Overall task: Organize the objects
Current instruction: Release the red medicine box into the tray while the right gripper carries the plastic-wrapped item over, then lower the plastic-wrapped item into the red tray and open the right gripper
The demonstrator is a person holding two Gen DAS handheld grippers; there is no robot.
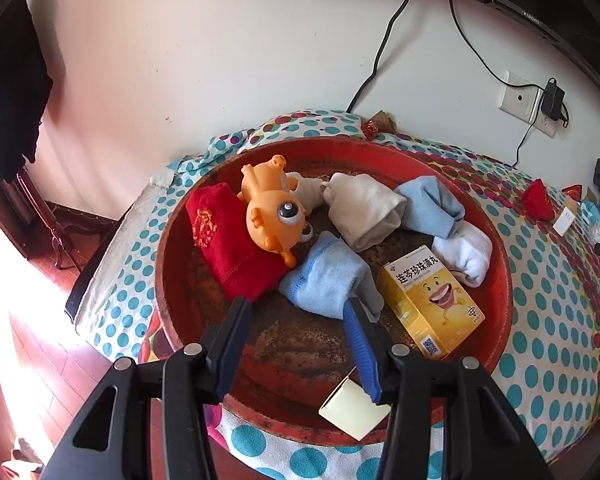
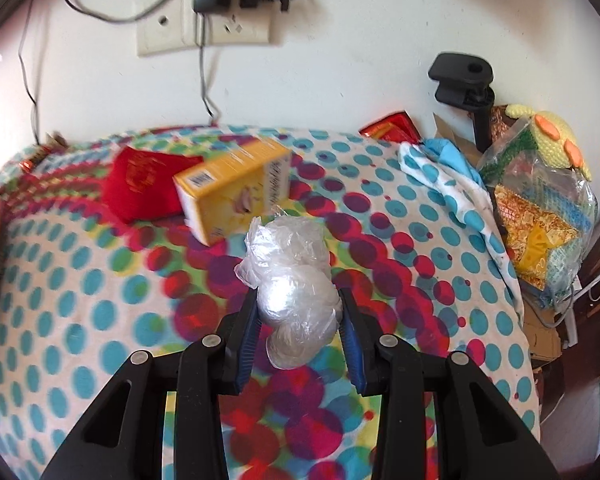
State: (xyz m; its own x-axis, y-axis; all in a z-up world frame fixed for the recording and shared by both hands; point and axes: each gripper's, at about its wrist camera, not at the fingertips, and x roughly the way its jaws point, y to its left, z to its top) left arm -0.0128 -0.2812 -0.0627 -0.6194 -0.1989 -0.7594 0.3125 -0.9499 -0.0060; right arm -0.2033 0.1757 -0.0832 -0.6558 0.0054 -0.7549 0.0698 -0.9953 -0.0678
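The red basin (image 1: 496, 240) sits on the dotted bedspread (image 1: 548, 320) and serves as the collecting place: inside it lie an orange toy (image 1: 268, 208), a red cloth (image 1: 228, 252), a blue sock (image 1: 324, 280), other rolled socks and a yellow box (image 1: 428, 300). The left hand-held gripper (image 1: 296, 312) hangs over the basin's near side with its jaws apart and nothing between them; the blue sock lies just beyond its tips, probably set down there.

The right hand-held gripper (image 2: 298, 304) is clamped on a crumpled plastic bag (image 2: 292, 280), held above the bedspread well away from the basin, likely to carry it over. Behind the bag lie a second yellow box (image 2: 236, 188) and a red pouch (image 2: 140, 184).

What the bag holds is unclear. A pale card (image 1: 352, 408) at the basin's near rim is partly hidden by the left gripper's finger.
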